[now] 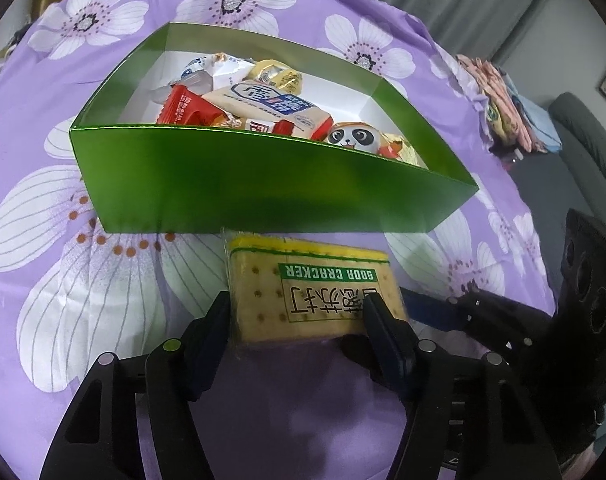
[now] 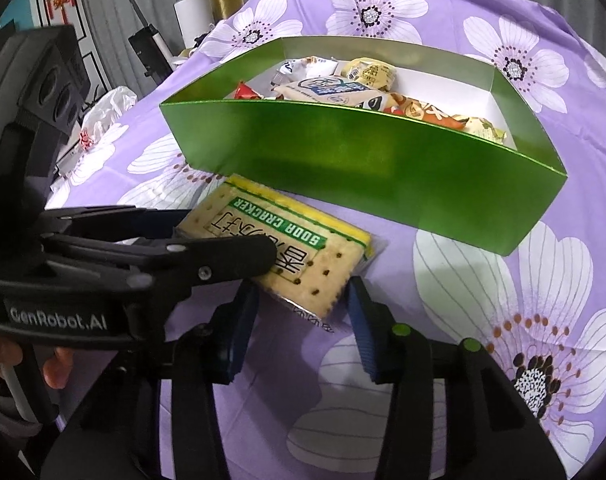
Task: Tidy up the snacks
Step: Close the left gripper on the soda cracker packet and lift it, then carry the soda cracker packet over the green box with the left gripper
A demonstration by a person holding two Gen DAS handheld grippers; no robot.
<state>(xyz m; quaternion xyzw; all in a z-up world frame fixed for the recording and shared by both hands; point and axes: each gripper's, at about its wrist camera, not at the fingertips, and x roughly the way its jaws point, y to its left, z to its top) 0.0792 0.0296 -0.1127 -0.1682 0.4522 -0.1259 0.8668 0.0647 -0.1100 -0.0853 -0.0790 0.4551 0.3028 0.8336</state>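
Note:
A soda cracker pack (image 1: 303, 284), yellow and green, lies in front of the green box (image 1: 263, 184) on the purple flowered cloth. My left gripper (image 1: 299, 320) is shut on the pack's near end, one finger at each side. In the right wrist view the pack (image 2: 303, 248) sits just ahead of my right gripper (image 2: 303, 312), which is open and empty, with the left gripper's finger (image 2: 231, 256) lying across the pack. The green box (image 2: 383, 168) holds several wrapped snacks (image 1: 263, 104).
The purple cloth (image 1: 63, 280) covers a raised surface that drops off at the right. A pile of folded fabrics (image 1: 507, 108) lies at its far right edge. A white plastic bag (image 2: 107, 104) and a floor appliance (image 2: 147, 44) stand to the left.

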